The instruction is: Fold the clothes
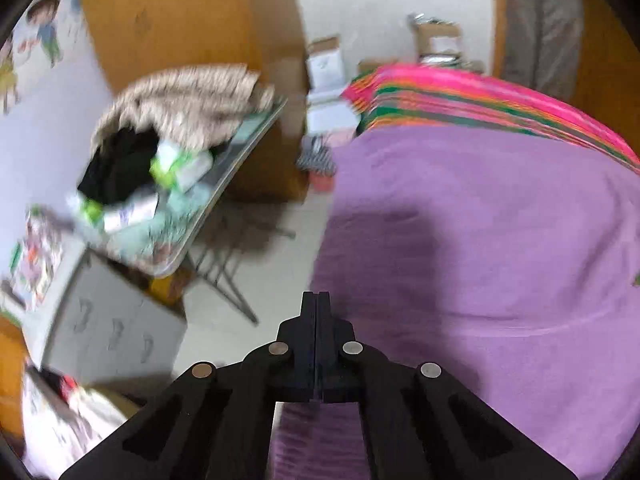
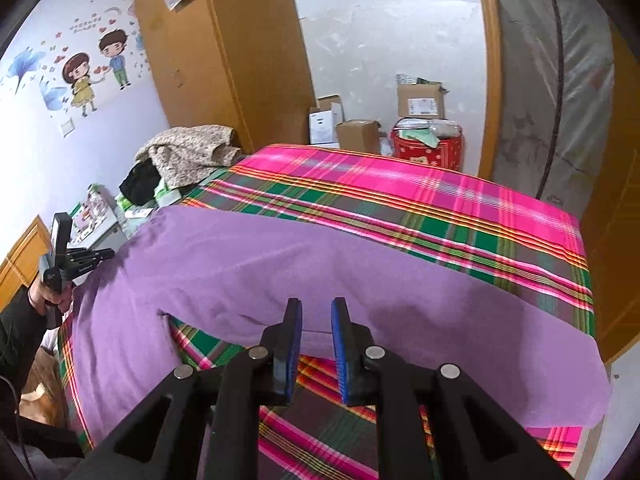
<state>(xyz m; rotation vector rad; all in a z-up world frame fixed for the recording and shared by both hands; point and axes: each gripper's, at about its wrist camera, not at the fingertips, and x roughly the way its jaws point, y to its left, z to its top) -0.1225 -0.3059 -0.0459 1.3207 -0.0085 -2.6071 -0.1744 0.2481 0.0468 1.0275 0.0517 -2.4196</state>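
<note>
Right wrist view shows the bed [image 2: 460, 196], under a pink and green plaid sheet, serving as the folding surface, so the garment [image 2: 280, 264] lies spread flat across its near half. This purple cloth reaches from the left edge, where it hangs over the side, to the right edge. Near the middle of its near hem a flap looks lifted, baring plaid below, probably the start of a fold.

At far left a side table [image 1: 224, 200] holds a heap of other clothes [image 2: 188, 152], likely waiting their turn.

The right gripper [image 2: 316, 308] hovers above the near hem with its fingers a little apart and nothing between them, seemingly lined up to pinch that edge. The left gripper [image 1: 316, 300], held by a hand [image 2: 50, 298] at the bed's left side, has its fingers pressed together with no cloth visibly caught, pointing down over the garment's left edge.
</note>
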